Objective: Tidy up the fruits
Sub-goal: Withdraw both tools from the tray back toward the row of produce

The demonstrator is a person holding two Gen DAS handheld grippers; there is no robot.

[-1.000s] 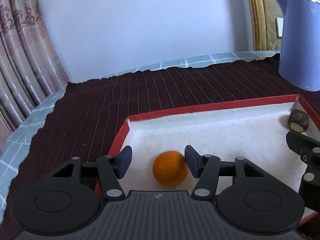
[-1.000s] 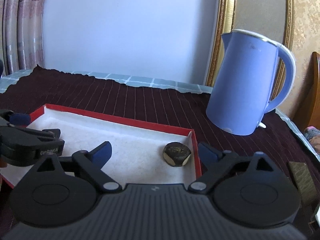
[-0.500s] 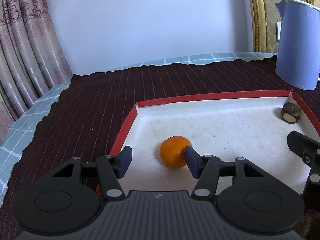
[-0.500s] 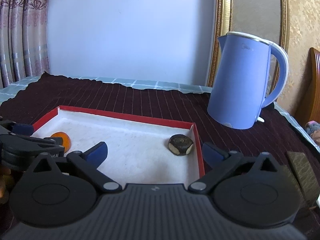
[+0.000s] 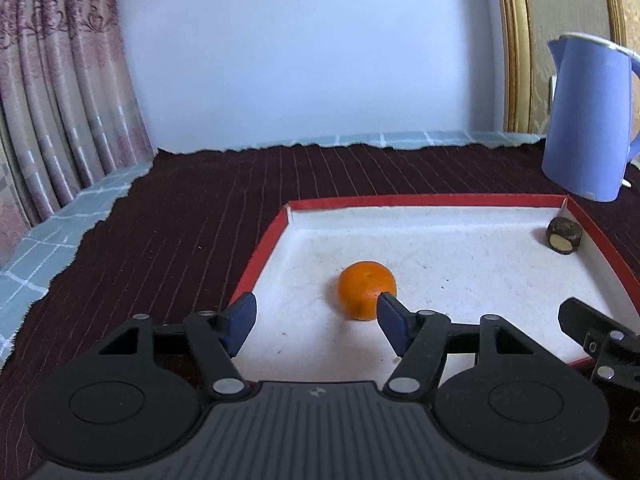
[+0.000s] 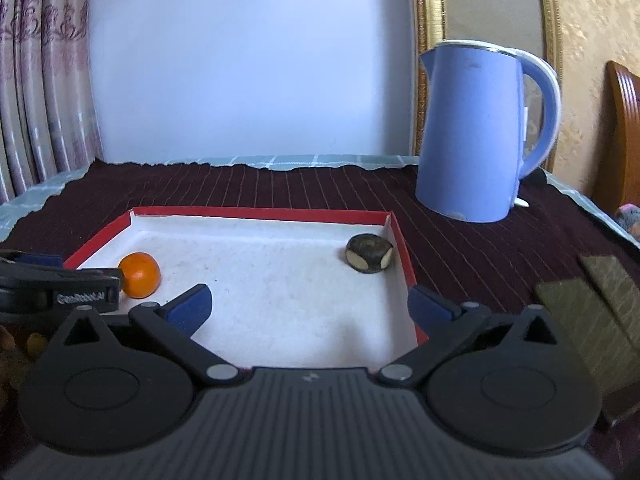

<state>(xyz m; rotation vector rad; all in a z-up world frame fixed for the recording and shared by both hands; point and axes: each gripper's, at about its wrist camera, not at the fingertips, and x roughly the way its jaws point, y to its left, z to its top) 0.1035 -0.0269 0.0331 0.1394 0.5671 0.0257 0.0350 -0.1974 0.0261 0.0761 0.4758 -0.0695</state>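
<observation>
A small orange (image 5: 367, 289) lies on the white floor of the red-rimmed tray (image 5: 424, 201), near its left wall. My left gripper (image 5: 316, 314) hovers just before it with jaws opening; the orange sits beyond the right fingertip (image 5: 390, 316), free of the pads. A dark round fruit with pale cut faces (image 6: 369, 258) rests in the tray's far right corner. My right gripper (image 6: 310, 300) stands wide open over the tray's near right edge (image 6: 412, 304), with nothing between its fingers. In the right wrist view the orange (image 6: 140, 274) shows beside the left gripper's finger (image 6: 80, 292).
A blue kettle (image 6: 480, 132) stands on the dark striped cloth (image 5: 200, 220) behind the tray's right side. Flat olive-brown pieces (image 6: 592, 312) lie right of the tray. Small brown and yellow things (image 6: 34, 342) show at the lower left. Curtains hang at the left.
Both grippers have drawn back from the tray. The orange, earlier between the left jaws, now lies ahead of the right fingertip. Both grippers' jaws have widened.
</observation>
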